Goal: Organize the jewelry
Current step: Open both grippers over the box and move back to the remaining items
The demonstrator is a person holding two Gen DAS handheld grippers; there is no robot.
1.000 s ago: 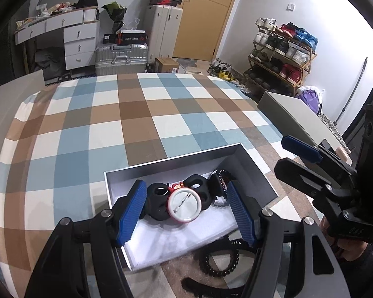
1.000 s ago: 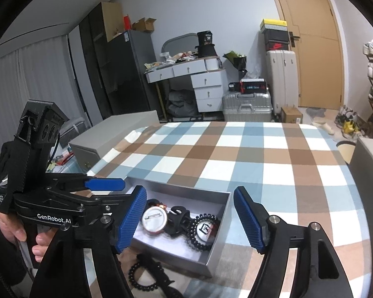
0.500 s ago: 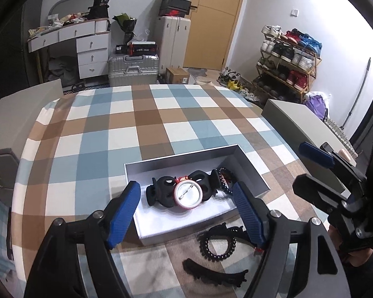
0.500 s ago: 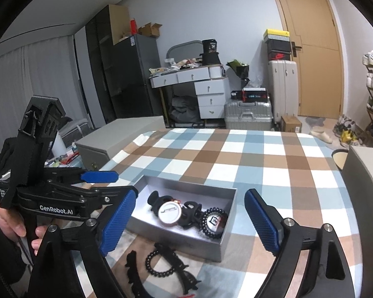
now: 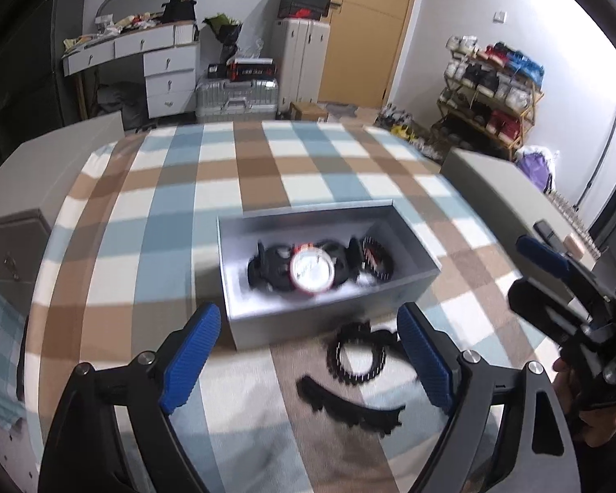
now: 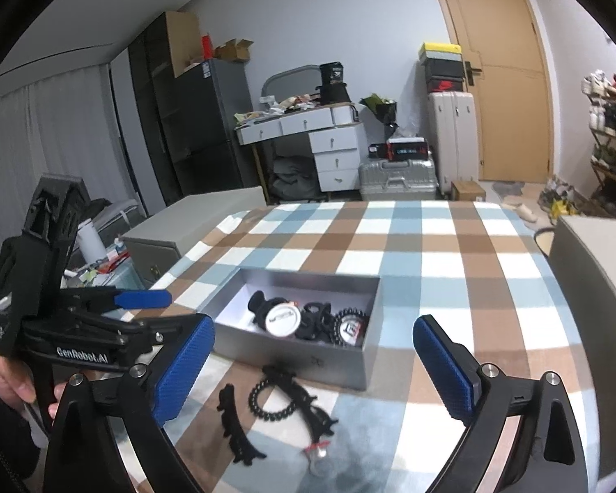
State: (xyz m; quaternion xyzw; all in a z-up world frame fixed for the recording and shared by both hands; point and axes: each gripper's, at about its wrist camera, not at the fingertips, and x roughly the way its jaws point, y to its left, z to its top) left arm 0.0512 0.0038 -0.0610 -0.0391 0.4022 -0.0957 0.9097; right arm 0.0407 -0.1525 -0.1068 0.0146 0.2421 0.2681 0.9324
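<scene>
Two grippers above checkered bench (image 5: pixel 267 172), both with fingers spread wide, holding nothing: left gripper (image 5: pixel 304 357), right gripper (image 6: pixel 312 365). Grey box (image 5: pixel 410 283) on bench holds round white badge (image 5: pixel 312 273) over black hair clips. Near box front, outside it: black coil hair tie (image 6: pixel 269 404), black claw clip (image 6: pixel 236 431).

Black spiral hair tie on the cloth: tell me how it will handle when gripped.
The black spiral hair tie is a thin open coil, so it probably squashes and springs back. It looks light. It overlaps a hair clip, so lifting may drag that along.
</scene>
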